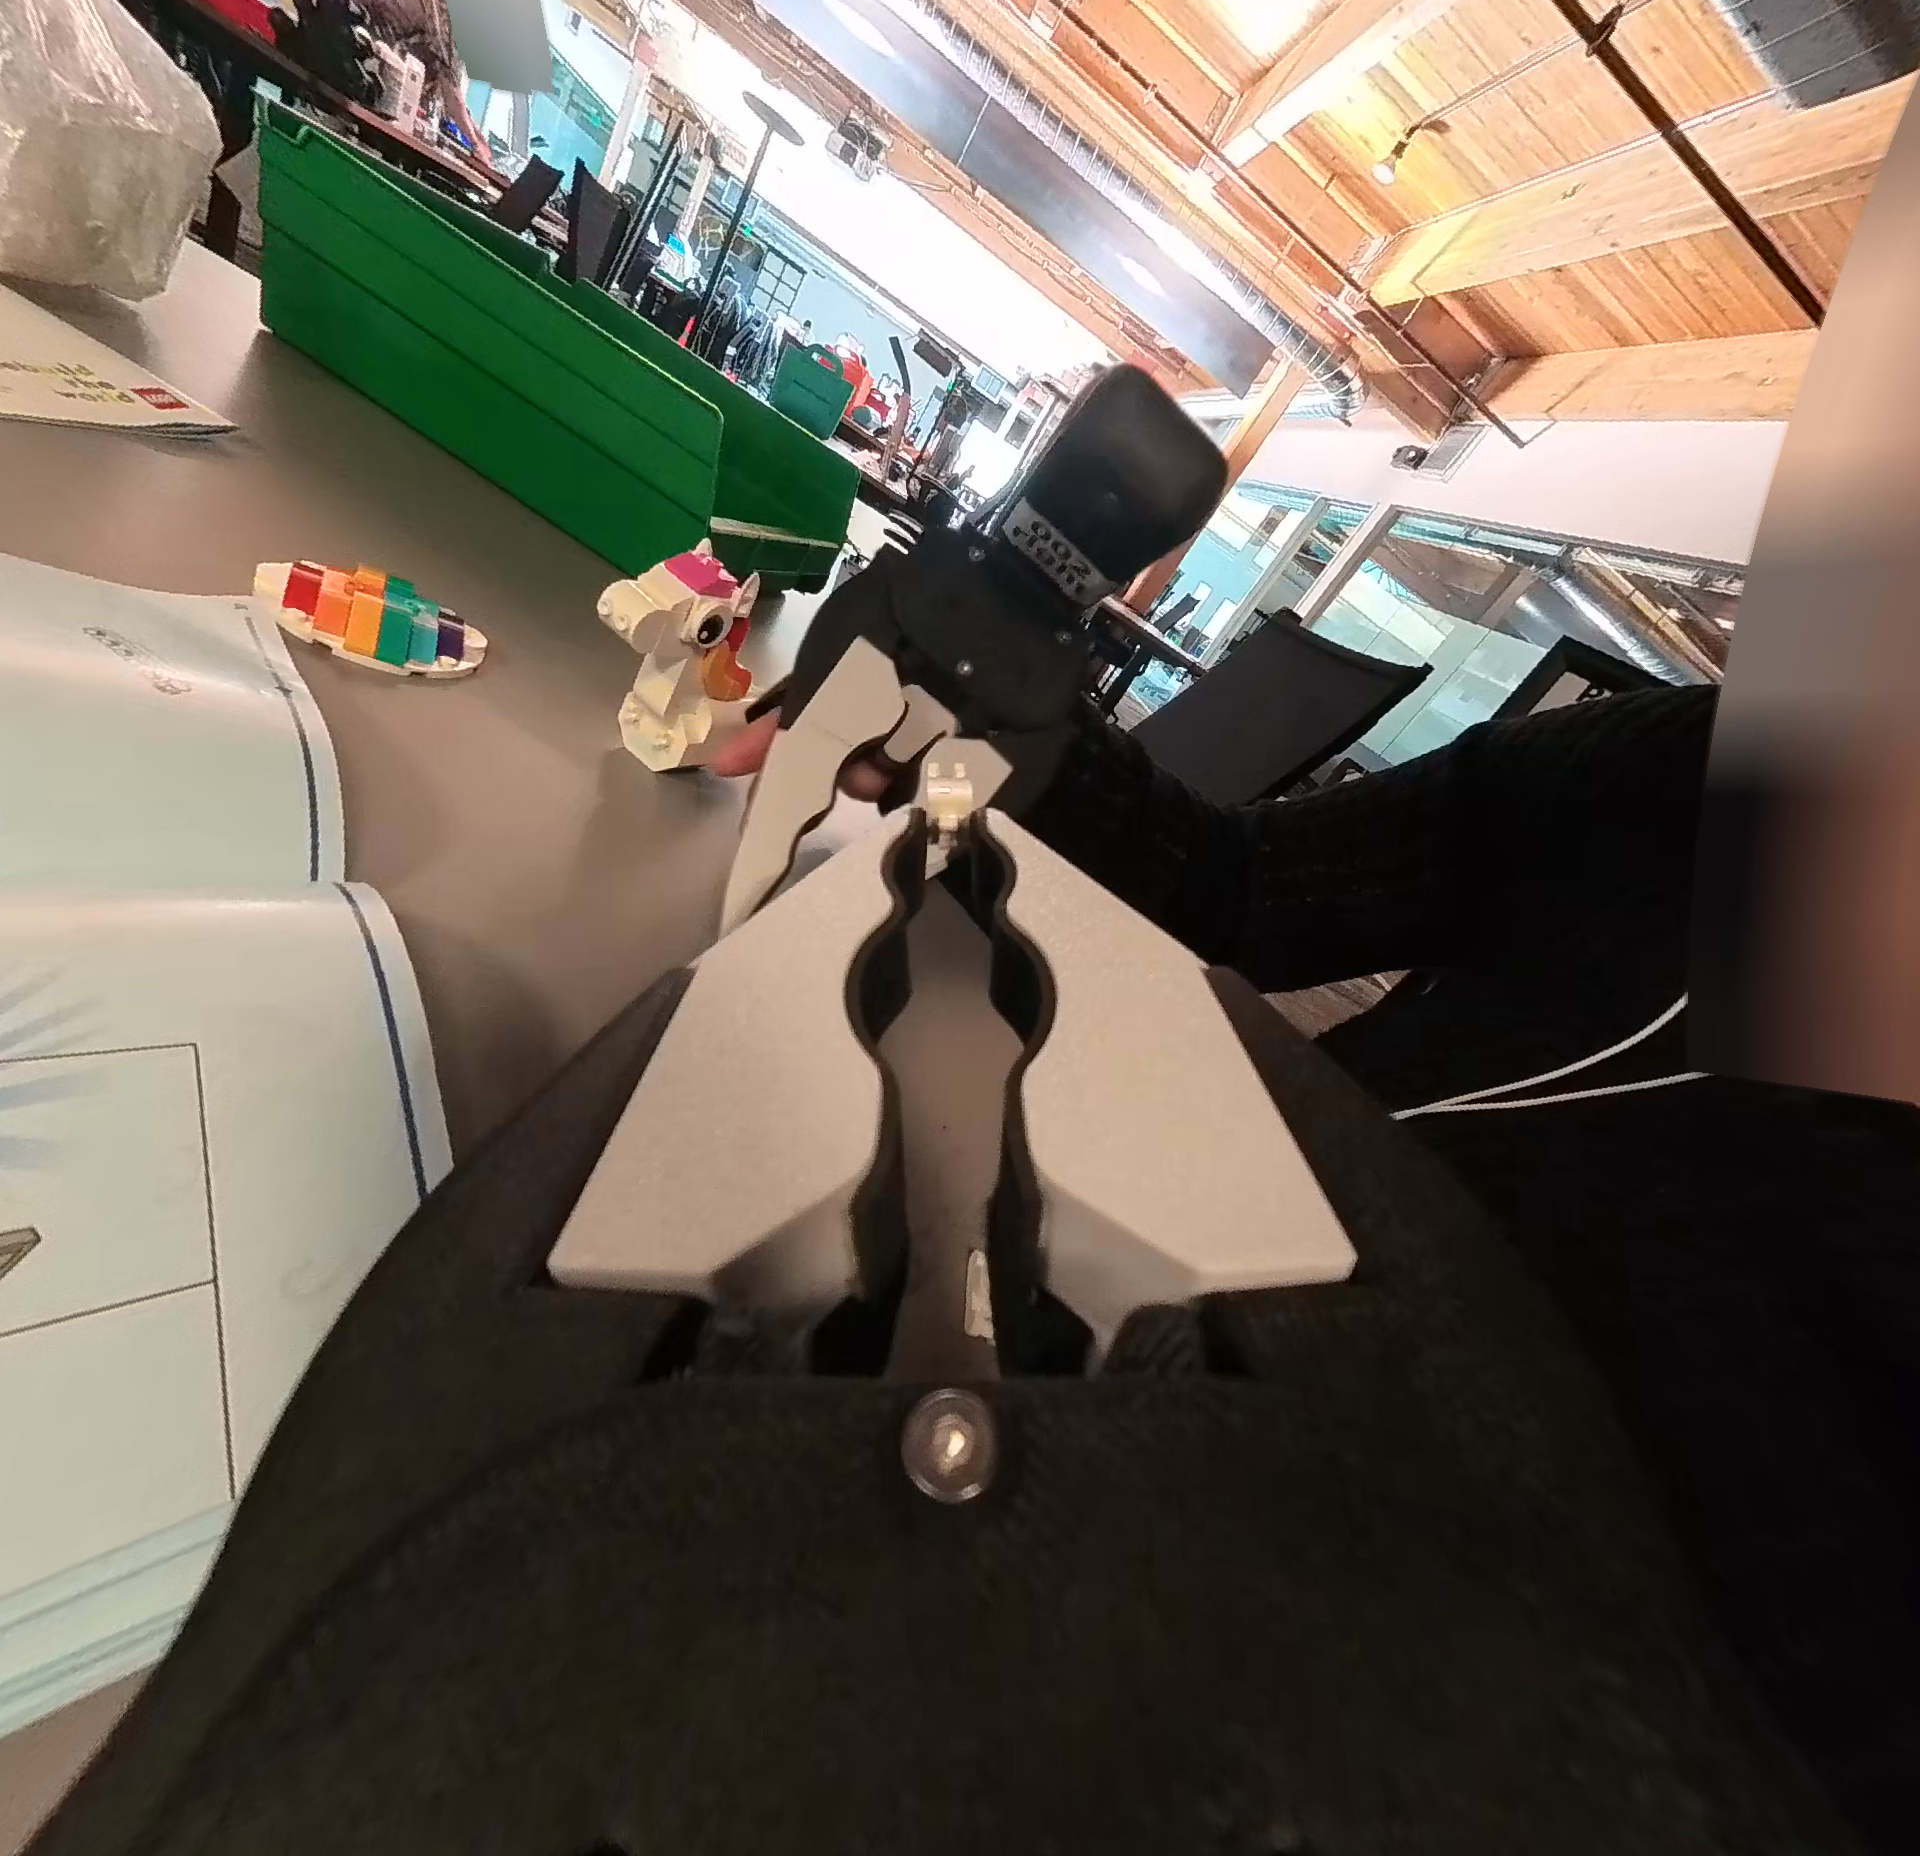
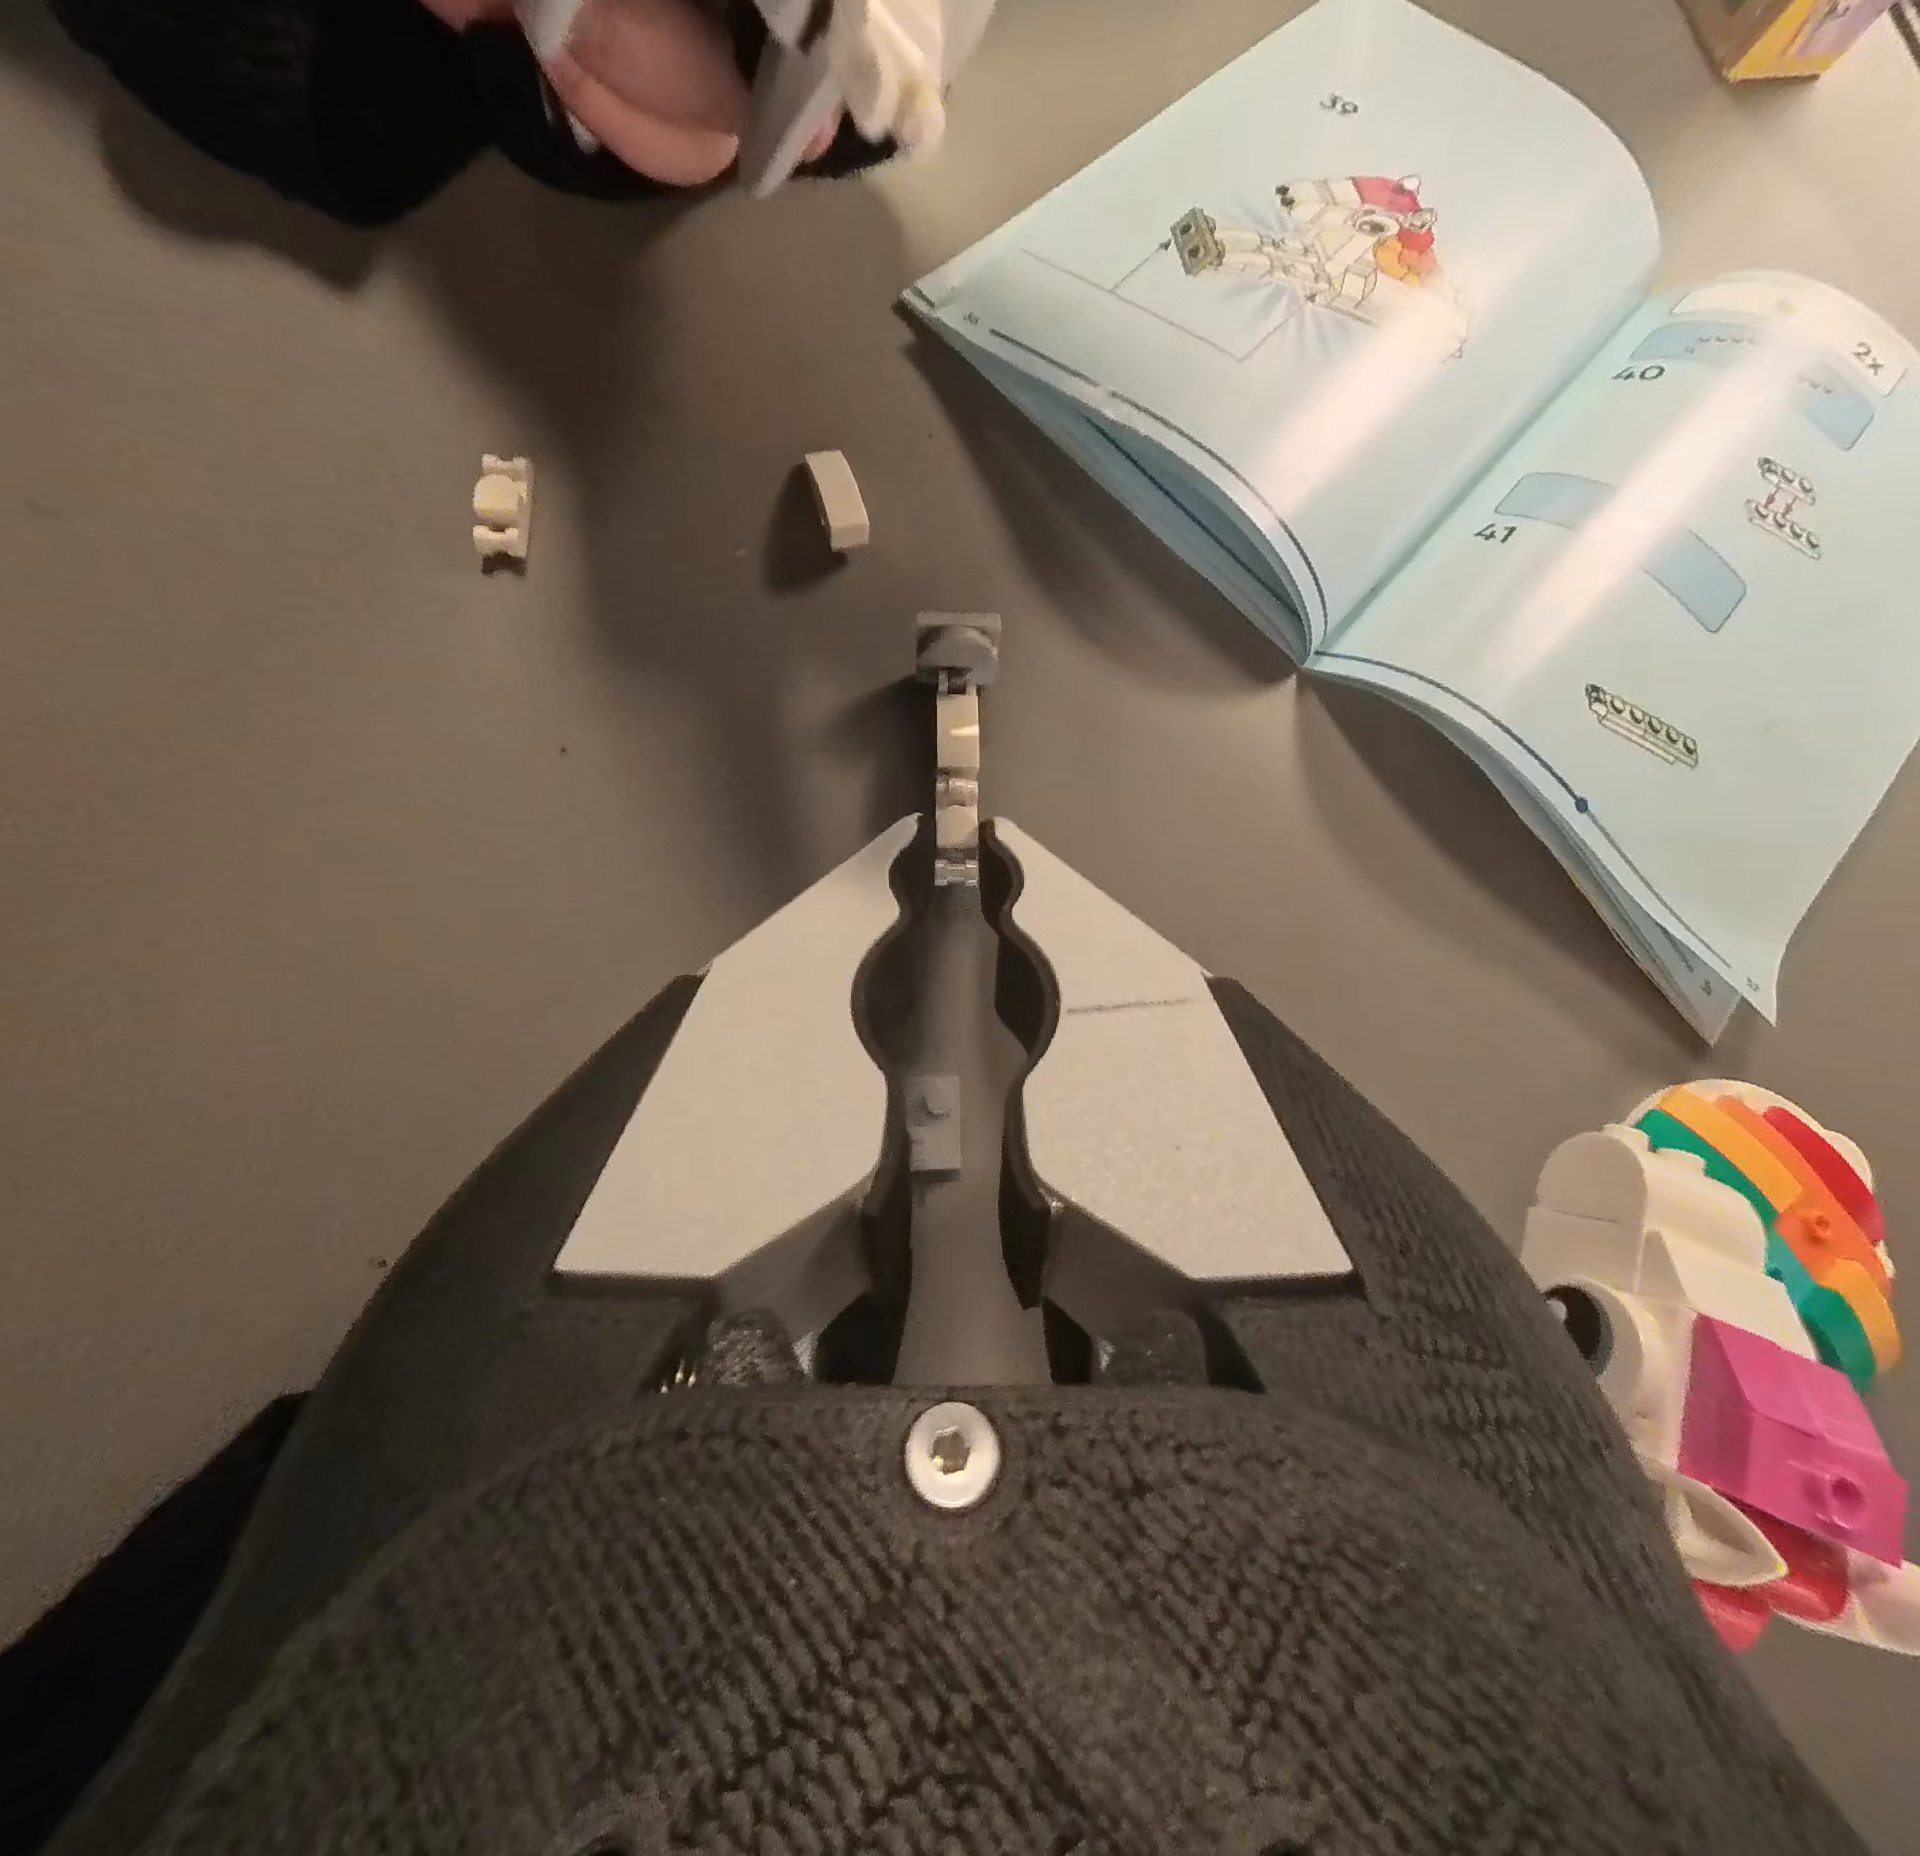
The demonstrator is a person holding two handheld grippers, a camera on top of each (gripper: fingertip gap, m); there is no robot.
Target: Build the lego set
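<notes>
While my right gripper point(image 2: 956, 830) pinches a jointed white-and-grey lego piece point(image 2: 958, 746) at its tips, that piece's grey end touches the table point(image 2: 312, 767). My left gripper point(image 1: 948, 819) is clamped on 1 small white piece point(image 1: 949, 804). Loose ahead: 1 cream piece point(image 2: 502, 513), 1 grey curved piece point(image 2: 834, 502). Unicorn model point(image 2: 1704, 1370) at right, near the open booklet point(image 2: 1455, 518).
</notes>
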